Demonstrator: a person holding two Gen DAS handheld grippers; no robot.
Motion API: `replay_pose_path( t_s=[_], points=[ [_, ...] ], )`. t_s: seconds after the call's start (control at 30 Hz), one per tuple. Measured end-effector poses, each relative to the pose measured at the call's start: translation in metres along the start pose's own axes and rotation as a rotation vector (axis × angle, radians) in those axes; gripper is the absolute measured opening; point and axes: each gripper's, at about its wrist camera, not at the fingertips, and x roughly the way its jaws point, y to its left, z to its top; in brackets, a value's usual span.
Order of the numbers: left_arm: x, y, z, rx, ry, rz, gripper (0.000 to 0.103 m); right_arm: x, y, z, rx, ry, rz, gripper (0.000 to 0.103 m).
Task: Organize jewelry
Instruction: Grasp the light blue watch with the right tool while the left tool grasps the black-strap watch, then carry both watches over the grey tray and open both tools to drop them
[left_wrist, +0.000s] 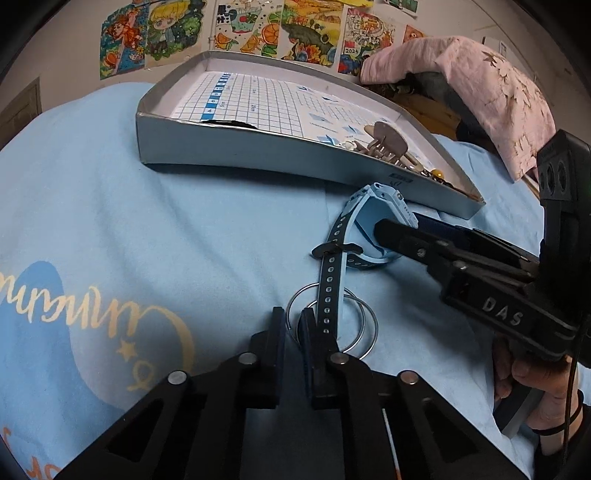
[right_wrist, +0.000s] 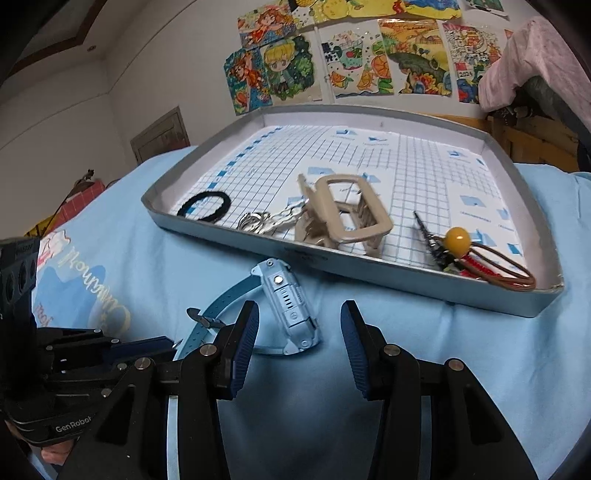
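A light-blue watch (left_wrist: 384, 206) (right_wrist: 288, 306) stands on its side on the blue sheet, just in front of the grey tray (left_wrist: 258, 147) (right_wrist: 369, 273). Its dark strap (left_wrist: 328, 291) runs across two silver rings (left_wrist: 354, 325). My left gripper (left_wrist: 291, 317) is shut, with the rim of one ring between its pads; it also shows at the left of the right wrist view (right_wrist: 170, 345). My right gripper (right_wrist: 300, 308) (left_wrist: 400, 221) straddles the watch body. Blue sheet shows between the watch and the right-hand pad (right_wrist: 354, 343), so the jaws are open.
The tray holds a beige hair claw (right_wrist: 343, 218), a black hair tie (right_wrist: 204, 207), a silver chain (right_wrist: 266, 221) and a yellow-bead elastic (right_wrist: 457, 238). A pink cloth (left_wrist: 480, 85) lies behind the tray at the right. A hand (left_wrist: 524, 380) holds the right gripper.
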Motion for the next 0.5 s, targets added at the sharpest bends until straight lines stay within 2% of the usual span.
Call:
replay_pose_path(
  t_s=[0.03, 0.1, 0.27, 0.5],
  points=[
    [-0.001, -0.002, 0.0, 0.007, -0.002, 0.006, 0.007, 0.001, 0.001, 0.0, -0.006, 0.005, -0.003, 0.032],
    [-0.002, -0.003, -0.001, 0.013, -0.008, 0.014, 0.005, 0.003, 0.003, -0.002, -0.016, 0.02, -0.012, 0.023],
    [-0.008, -0.005, -0.002, 0.018, -0.024, 0.032, 0.003, -0.005, 0.004, -0.002, -0.022, 0.0, 0.014, 0.019],
    [-0.032, -0.007, 0.001, 0.024, -0.099, 0.094, 0.003, -0.029, 0.005, 0.0, -0.034, -0.075, 0.051, 0.018]
  ],
)
